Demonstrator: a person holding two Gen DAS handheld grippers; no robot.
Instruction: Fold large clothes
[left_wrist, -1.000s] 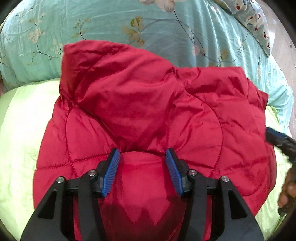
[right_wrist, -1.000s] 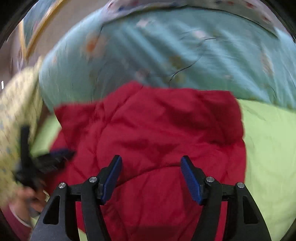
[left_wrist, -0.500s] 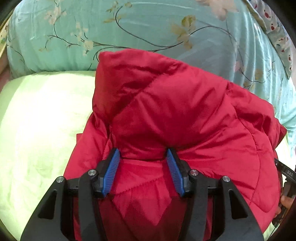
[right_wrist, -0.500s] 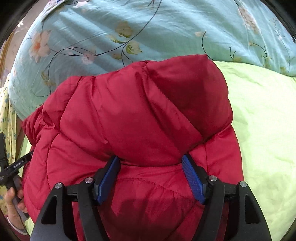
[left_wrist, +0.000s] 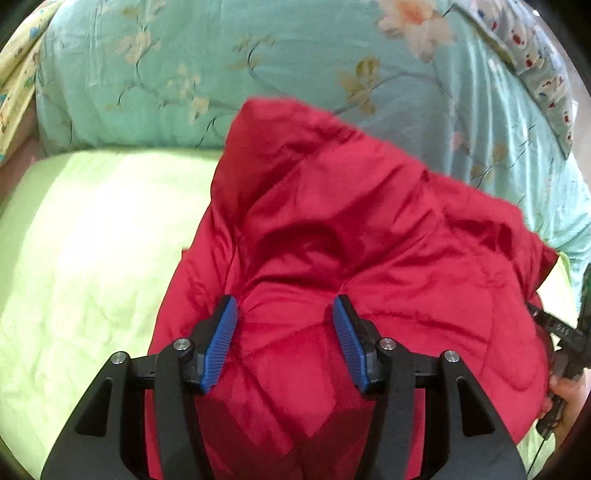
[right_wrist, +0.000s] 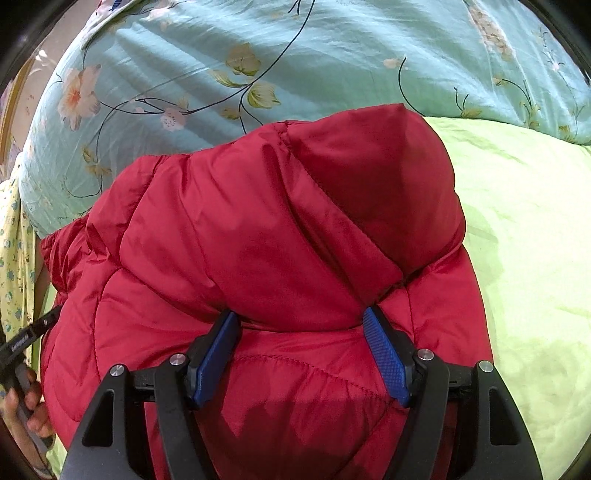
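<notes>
A red quilted puffer jacket (left_wrist: 351, 236) lies bunched on the light green bed sheet (left_wrist: 85, 251); it also fills the right wrist view (right_wrist: 258, 240). My left gripper (left_wrist: 286, 339) is open, its blue pads (left_wrist: 221, 343) low over the jacket's near part, with red fabric between the jaws. My right gripper (right_wrist: 301, 354) is open too, its pads (right_wrist: 384, 354) spread at the edge of a raised fold. I cannot tell if the pads touch the cloth. Each gripper shows at the other view's edge, the right gripper (left_wrist: 569, 332) and the left gripper (right_wrist: 26, 339).
A rolled teal floral quilt (left_wrist: 221, 66) lies along the far side of the bed, right behind the jacket (right_wrist: 258, 55). A yellow patterned cloth (right_wrist: 11, 240) hangs at the left. Bare green sheet (right_wrist: 524, 240) lies right of the jacket.
Both grippers swung their views and came in closer over the jacket. The jacket's upper fold now stands higher and more bunched. Both stay open.
</notes>
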